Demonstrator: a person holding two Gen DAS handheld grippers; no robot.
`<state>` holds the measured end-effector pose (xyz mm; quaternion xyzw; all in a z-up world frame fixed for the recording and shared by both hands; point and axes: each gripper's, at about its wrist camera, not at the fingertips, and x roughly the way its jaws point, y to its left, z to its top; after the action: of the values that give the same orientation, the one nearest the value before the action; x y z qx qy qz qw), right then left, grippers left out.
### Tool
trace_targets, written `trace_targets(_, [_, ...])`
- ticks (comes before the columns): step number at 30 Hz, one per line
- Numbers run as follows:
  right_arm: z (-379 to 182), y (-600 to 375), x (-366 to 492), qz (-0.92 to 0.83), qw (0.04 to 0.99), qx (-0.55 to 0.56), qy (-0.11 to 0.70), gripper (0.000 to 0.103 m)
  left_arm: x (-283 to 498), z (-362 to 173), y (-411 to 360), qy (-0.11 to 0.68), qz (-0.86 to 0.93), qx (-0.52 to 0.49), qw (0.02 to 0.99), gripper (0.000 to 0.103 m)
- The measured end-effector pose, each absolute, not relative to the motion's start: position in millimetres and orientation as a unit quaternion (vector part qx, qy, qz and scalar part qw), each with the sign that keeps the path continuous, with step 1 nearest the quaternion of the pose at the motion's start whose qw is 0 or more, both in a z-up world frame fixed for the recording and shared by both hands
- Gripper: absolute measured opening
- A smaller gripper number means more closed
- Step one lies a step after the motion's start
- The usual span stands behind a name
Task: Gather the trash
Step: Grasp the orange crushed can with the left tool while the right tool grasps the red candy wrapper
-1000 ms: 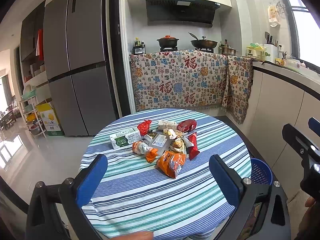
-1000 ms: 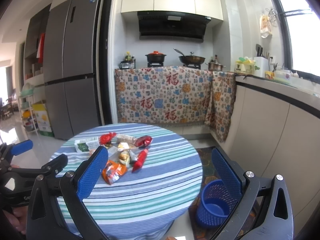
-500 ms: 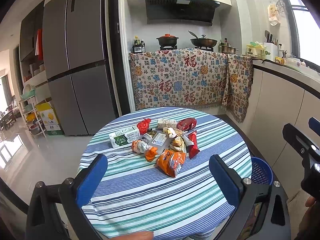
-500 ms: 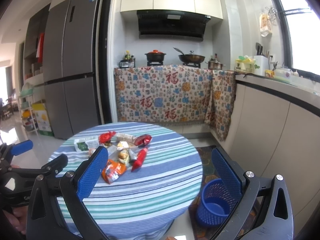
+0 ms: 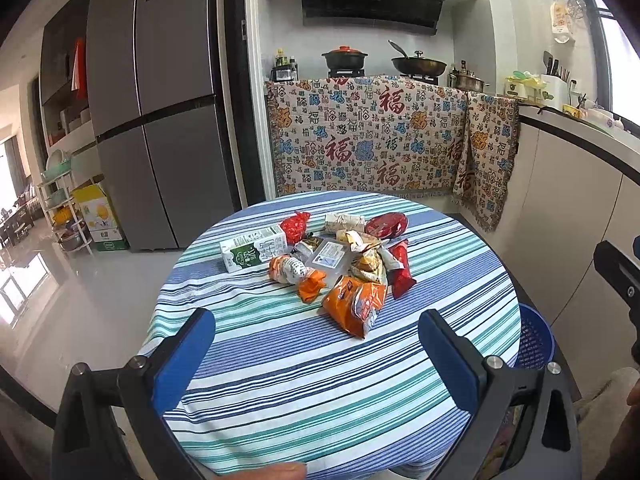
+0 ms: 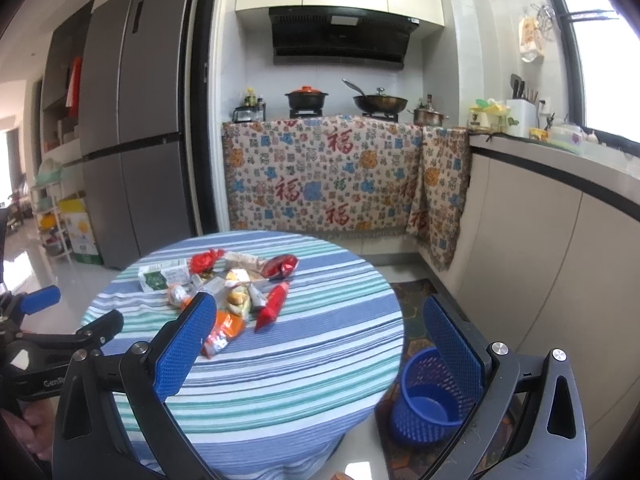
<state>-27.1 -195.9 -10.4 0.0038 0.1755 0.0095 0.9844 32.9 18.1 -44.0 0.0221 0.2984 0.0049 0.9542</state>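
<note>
We hold both grippers with jaws wide apart and empty: the left gripper [image 5: 316, 354] low in its frame, with the trash [image 5: 340, 264] heaped on the table [image 5: 320, 400] above centre; the right gripper [image 6: 320, 340] frames the bin [image 6: 432, 396] at lower right, trash [image 6: 236, 288] upper left

Daylight from the window [image 6: 600, 60] at right brightens both views; glare washes the floor [image 5: 60, 280]; fisheye edges bend and darken.
</note>
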Motion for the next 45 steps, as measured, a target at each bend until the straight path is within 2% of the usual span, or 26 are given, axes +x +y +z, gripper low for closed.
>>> trace_targets(16, [-88.4,-207.5,49.6,0.022,0.963,0.013,0.270,0.103,101.4,-132.9,17.7,0.385,-0.043,-0.001,0.922,0.103])
trace_targets(24, [-128.3,-200.3,95.7,0.052,0.940,0.002,0.336,0.103,156.7,-168.2,12.5,0.427,-0.126,0.029,0.895,0.103])
trace_targets(34, [-178.4,-187.3,133.3,0.074,0.909,-0.025,0.409,0.103,214.2,-190.8,13.5,0.448,-0.161,0.025,0.879,0.103])
trace_targets(42, [-193.6,-176.1,145.2,0.085,0.899,-0.041,0.428,0.103,239.9,-198.2,11.2,0.460,-0.190,0.027,0.867,0.103])
trace_targets(45, [-196.7,-175.4,148.2,0.089,0.896,-0.042,0.434,0.103,236.9,-197.3,8.8,0.455,-0.193,0.035,0.869,0.087])
